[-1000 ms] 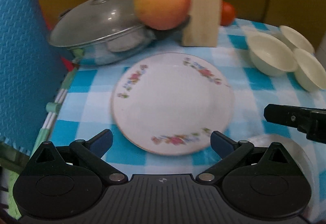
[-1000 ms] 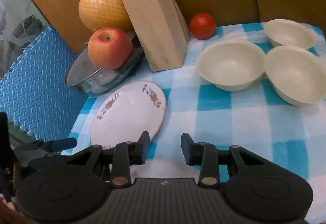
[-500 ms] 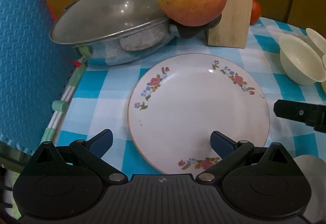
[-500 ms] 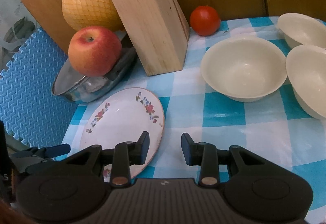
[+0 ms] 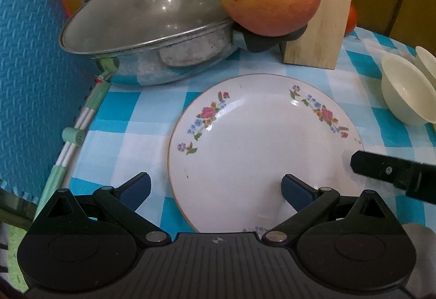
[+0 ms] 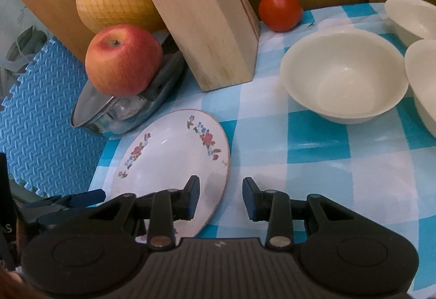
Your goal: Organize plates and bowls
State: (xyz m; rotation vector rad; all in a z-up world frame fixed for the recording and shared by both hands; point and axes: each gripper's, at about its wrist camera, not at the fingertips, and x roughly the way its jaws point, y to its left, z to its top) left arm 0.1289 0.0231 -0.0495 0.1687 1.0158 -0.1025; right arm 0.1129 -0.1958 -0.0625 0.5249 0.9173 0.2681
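Blue-and-white checked cloth covers the surface (image 6: 321,162), and on it lies the round white plate with floral rim (image 5: 261,141), flat, near the left edge just in front of the lidded steel pan (image 5: 152,34). Left tool (image 5: 215,187) hangs low with its fingers spread wide, one blue pad (image 5: 295,188) over the plate's near part and the other off its left rim, gripping nothing. Right tool (image 6: 221,197) is parted too, straddling the plate's right rim, empty. A red-yellow apple (image 6: 124,60) sits on the pan's handle beside a pale wooden block (image 6: 201,13). Three cream bowls (image 6: 343,73) stand apart on the right, a red tomato (image 6: 280,10) behind them.
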